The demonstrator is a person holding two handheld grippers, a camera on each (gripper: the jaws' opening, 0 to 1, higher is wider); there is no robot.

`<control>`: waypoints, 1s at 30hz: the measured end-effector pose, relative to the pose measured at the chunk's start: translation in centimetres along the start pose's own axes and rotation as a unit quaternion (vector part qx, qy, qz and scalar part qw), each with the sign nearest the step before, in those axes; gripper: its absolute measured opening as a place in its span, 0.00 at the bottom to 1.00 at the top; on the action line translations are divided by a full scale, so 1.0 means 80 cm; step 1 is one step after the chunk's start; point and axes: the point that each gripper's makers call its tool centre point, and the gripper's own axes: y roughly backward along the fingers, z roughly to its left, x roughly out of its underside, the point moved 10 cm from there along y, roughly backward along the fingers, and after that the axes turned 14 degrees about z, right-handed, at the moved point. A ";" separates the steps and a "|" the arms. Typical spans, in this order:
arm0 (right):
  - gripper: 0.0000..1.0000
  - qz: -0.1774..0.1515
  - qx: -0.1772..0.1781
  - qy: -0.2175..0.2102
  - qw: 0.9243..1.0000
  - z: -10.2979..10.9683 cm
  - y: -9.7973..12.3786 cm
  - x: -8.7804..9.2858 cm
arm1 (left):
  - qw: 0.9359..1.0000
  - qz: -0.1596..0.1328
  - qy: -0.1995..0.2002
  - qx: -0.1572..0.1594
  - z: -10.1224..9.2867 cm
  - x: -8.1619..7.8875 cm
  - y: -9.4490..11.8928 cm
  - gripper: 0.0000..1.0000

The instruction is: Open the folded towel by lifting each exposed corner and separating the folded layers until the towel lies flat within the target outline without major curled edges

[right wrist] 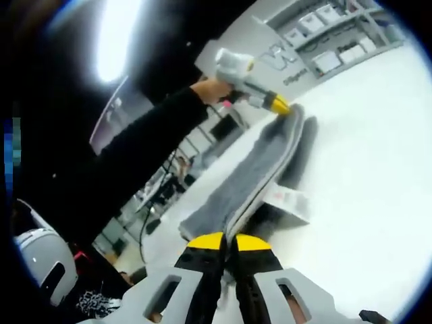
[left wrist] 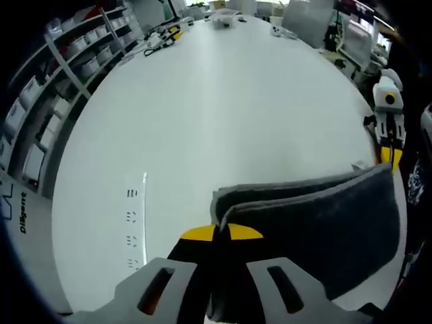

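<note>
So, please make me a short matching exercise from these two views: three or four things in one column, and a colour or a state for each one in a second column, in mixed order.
Things:
1. towel
2. table
3. left gripper
4. power strip

Colour or state:
a. white, lying flat on the table
b. dark grey, lifted and held at two ends
c. yellow tips, shut on the towel
d. white, wide and round-edged

Pairs: 1-b, 2-d, 3-c, 4-a. The right gripper holds the other end.
</note>
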 end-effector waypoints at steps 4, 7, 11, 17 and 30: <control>0.00 -0.005 -0.011 0.007 1.000 0.010 0.000 -0.003 | 1.000 -0.002 -0.009 -0.005 -0.010 0.003 0.003 0.03; 0.00 -0.005 -0.013 0.021 1.000 0.018 0.000 -0.008 | 1.000 -0.008 -0.012 -0.007 -0.021 0.003 0.008 0.03; 0.00 -0.005 -0.016 0.031 0.999 0.027 0.000 -0.013 | 1.000 -0.016 -0.013 -0.015 -0.014 0.009 0.016 0.03; 0.00 -0.003 -0.016 0.047 0.999 0.022 -0.002 -0.010 | 0.999 -0.026 -0.015 -0.020 -0.008 0.021 0.022 0.03; 0.00 0.005 -0.023 0.089 0.996 0.017 -0.001 -0.013 | 0.998 -0.055 -0.004 -0.038 -0.005 0.059 0.042 0.03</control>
